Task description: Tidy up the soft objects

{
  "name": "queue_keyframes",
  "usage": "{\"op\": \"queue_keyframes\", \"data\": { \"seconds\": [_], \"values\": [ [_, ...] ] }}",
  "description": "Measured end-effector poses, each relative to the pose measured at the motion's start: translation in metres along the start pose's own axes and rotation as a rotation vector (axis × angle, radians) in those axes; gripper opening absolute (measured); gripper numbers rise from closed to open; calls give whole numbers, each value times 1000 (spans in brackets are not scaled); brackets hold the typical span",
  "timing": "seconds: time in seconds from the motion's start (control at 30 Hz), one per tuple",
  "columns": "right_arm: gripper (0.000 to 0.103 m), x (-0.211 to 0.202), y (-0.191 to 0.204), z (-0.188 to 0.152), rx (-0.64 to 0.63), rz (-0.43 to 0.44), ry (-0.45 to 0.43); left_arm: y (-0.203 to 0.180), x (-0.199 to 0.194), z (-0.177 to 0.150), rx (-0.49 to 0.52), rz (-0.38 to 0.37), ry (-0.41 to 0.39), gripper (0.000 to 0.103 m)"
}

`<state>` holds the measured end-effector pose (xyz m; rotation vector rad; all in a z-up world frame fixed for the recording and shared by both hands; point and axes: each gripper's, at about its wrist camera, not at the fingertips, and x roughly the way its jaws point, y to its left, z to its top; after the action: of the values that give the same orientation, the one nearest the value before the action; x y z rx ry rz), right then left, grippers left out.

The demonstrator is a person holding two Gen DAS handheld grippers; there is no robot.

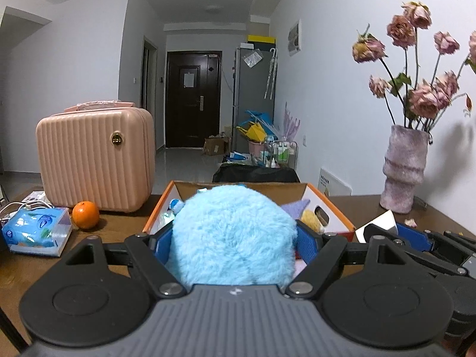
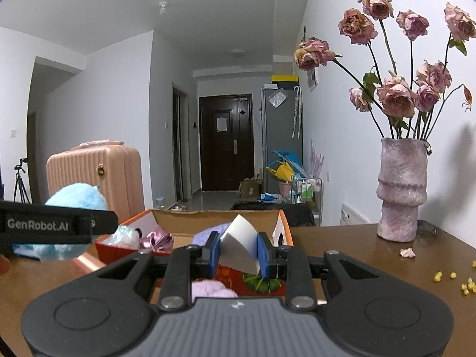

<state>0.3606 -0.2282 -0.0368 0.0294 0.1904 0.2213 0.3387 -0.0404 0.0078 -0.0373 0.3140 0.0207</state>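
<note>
**Blue plush clamped over box, white wedge pinched at right**

Fluffy light-blue plush [image 1: 235, 235] squeezed btwn blue pads of left gripper [image 1: 235, 244], held just above near edge of orange-rimmed cardboard box [image 1: 336, 211]. Seen again from right wrist cam at far left [image 2: 74, 199], partly behind black gripper finger w/ "GenRobot.AI" lettering. Right gripper [image 2: 239, 253] clamped on white wedge-shaped foam piece [image 2: 239, 247], pads touching both sides, over near right part of box [image 2: 285, 223]. Inside box: lilac plush [image 2: 208, 290] near, shiny pink bow [image 2: 156, 241] left, yellow fuzzy item [image 1: 311, 218] right, green-and-red printed piece [image 2: 261, 285] under wedge. On brown wooden table [image 2: 357, 244]: pink ribbed case [image 1: 95, 157] far left, orange [image 1: 85, 214] in front of it, tissue pack [image 1: 37, 232] near left, fuzzy mauve vase [image 2: 401, 190] w/ dried pink roses [image 2: 395, 95] far right. Yellow crumbs [image 2: 464, 285] scattered near right.
</note>
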Motion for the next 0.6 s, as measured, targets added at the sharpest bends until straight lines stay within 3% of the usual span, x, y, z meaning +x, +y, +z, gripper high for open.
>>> {"op": "queue_keyframes", "data": {
  "seconds": [0.6],
  "values": [
    [26,76,-8,18,2,-24,-1,6,66,23,-37,26,-4,80]
  ]
}}
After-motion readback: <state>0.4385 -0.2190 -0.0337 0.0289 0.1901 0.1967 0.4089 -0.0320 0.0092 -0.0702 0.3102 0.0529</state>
